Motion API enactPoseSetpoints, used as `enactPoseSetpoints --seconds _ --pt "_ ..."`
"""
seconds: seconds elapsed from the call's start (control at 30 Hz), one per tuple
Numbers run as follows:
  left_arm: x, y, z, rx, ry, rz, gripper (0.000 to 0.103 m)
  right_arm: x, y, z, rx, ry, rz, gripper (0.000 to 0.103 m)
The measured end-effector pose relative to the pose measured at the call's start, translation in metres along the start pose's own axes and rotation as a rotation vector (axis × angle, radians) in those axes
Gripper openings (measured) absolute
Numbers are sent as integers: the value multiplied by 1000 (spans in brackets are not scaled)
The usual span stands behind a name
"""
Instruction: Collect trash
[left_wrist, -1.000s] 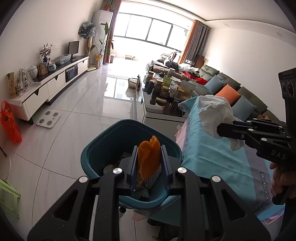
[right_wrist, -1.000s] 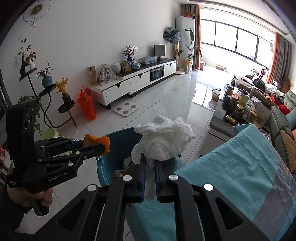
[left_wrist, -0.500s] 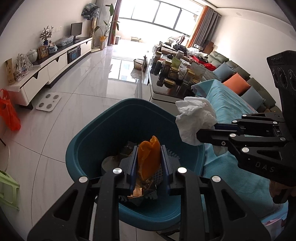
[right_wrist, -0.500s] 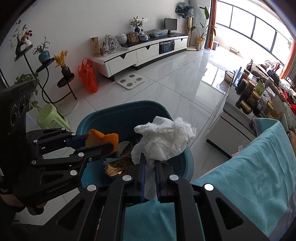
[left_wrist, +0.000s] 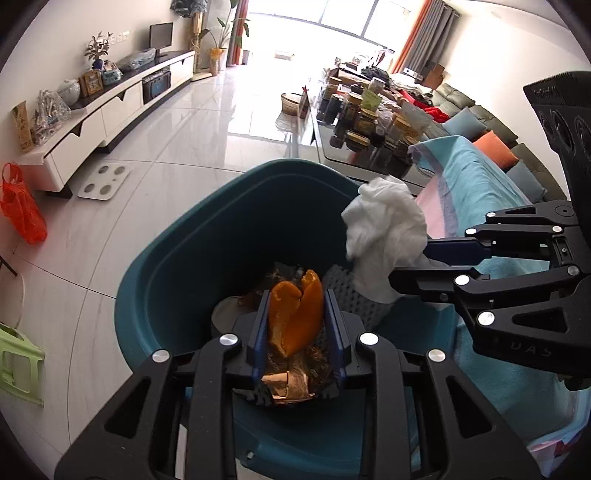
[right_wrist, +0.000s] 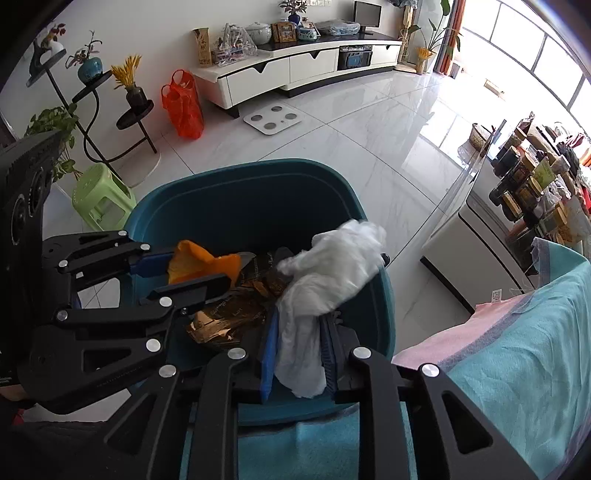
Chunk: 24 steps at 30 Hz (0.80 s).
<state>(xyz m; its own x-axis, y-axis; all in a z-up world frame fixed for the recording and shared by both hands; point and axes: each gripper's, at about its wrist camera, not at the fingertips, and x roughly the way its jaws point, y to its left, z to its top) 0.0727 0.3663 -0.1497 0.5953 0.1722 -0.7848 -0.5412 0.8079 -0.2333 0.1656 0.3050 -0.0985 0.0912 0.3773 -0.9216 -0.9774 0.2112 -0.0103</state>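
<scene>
A teal trash bin stands on the floor below both grippers, with brown wrappers and other trash inside. My left gripper is shut on an orange peel and holds it over the bin's opening; it also shows in the right wrist view. My right gripper holds a crumpled white tissue over the bin's right side, its jaws a little apart around the tissue.
A table covered with a teal cloth lies right of the bin. A coffee table crowded with jars is beyond. On the tiled floor are a white scale, an orange bag and a green stool.
Both grippers have moved forward and down over the bin, so its inside now fills the view. The right gripper's jaws have spread slightly around the tissue.
</scene>
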Motion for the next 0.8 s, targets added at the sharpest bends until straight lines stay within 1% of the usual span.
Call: enactPoseSetpoints --seconds 0.07,0.1,0.13,0.2,0.23,0.27,0.47,0.53,0.6,0.63,0.7,0.73,0.8 --pt "1 0 2 -6 -7 9 37 0 0 0 0 1 6 25" --pt "1 3 0 -6 -10 13 48 -1 -2 0 6 -1 6 33" --pt "1 3 0 -8 -10 17 53 -1 -3 0 11 -4 7 36" --pt "0 5 0 -20 -10 13 54 -4 -5 -2 15 -13 8 36" --pt "-1 5 0 -23 -11 14 58 -7 -6 -3 20 -19 11 36" --pt "-1 5 1 -30 -15 13 60 -9 -9 -4 26 -27 11 36" --pt "-26 9 3 -46 -79 -5 73 -36 -25 -13 94 -108 23 42" --pt "-36 10 6 -55 -109 -6 82 -49 -32 -18 124 -147 28 48" --pt "-49 11 9 -59 -141 -8 84 -62 -39 -25 150 -186 27 53" --pt "-54 9 10 -59 -154 -4 88 -68 -43 -29 166 -205 24 55" --pt "-64 8 13 -58 -176 -3 93 -81 -52 -38 204 -250 19 59" --pt "-69 6 14 -56 -187 -5 94 -89 -57 -44 225 -274 16 63" --pt "-78 0 16 -50 -205 -13 97 -98 -63 -50 252 -302 14 66"
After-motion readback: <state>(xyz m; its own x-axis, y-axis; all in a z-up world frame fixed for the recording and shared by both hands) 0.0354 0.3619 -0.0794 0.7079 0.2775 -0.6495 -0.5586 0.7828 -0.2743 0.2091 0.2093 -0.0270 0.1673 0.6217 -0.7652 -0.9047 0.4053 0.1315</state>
